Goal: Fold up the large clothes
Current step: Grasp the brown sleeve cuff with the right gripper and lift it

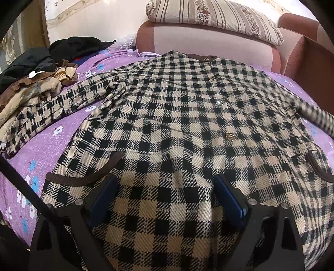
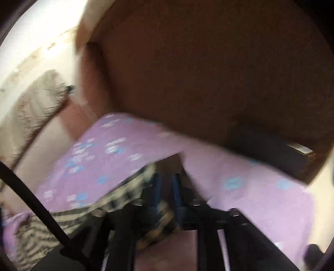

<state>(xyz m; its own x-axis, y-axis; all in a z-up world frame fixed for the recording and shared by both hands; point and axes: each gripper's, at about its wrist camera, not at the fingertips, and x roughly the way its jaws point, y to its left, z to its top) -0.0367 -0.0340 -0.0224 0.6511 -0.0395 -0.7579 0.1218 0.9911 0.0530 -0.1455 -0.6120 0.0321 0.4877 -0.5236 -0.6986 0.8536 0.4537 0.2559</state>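
**A:** What is in front of us?

**B:** A large checked coat [image 1: 177, 116] lies spread, buttoned front up, on a bed with a purple flowered sheet [image 1: 62, 133]. Its collar sits at 12 o'clock near the padded headboard [image 1: 208, 41], where a striped pillow [image 1: 219, 18] rests. One sleeve [image 1: 62, 104] stretches toward 9 o'clock, beside a heap of other clothes [image 1: 31, 79].

**A:** And the tools?

**B:** The left hand-held gripper [image 1: 165, 196] rests at the hem at 6 o'clock, jaws spread wide, cloth bulging between them but unpinched. In its own view the right hand-held gripper [image 2: 167, 187] has its blue pads [image 2: 177, 191] fairly close together, with checked fabric [image 2: 129, 187] bunched at them near the bed's edge.

**A:** How should the fold go?

**B:** My judgement: bring the right sleeve across the chest first, keeping it flat, while the left steadies the hem so the body does not slide. Then mirror the other sleeve before folding hem to collar.

**A:** What can't you make out?

**B:** The right view is heavily smeared, so I cannot tell whether the pads truly clamp the fabric. In the left view a blurred striped streak at 3 o'clock is probably the moving sleeve. The coat's right edge is cut off.
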